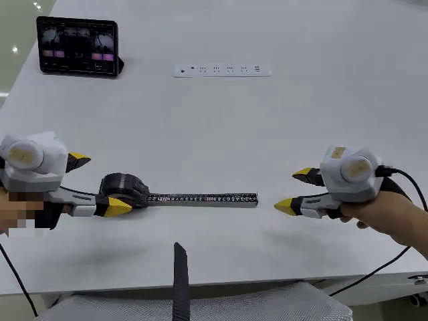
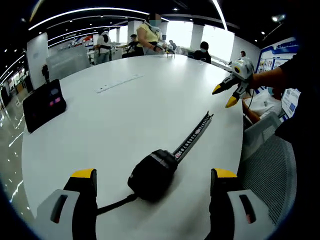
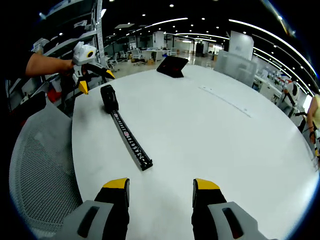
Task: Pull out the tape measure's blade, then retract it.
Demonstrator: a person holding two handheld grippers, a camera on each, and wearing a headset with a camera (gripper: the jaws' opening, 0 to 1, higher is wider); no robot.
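Left claw (image 1: pixel 103 183) was spread wide open with nothing actually clamped. Its two jaws sat either side of the tape measure case (image 1: pixel 125 189), and from the head view the near jaw looked like it was touching the case, though I honestly couldn't tell. The case was lying on the white worktop (image 1: pixel 267 120) near the front edge. From there the blade (image 1: pixel 204 198) lay flat, already out, with its long axis running straight left to right along that edge and its free end pointing at the right claw (image 1: pixel 294 190). That one was open too and holding nothing, just past the blade's end with a clear gap between them. So the left claw was the one nearer the case, and the right was nearer the tip. My guess is that the retract was the bit left to do.
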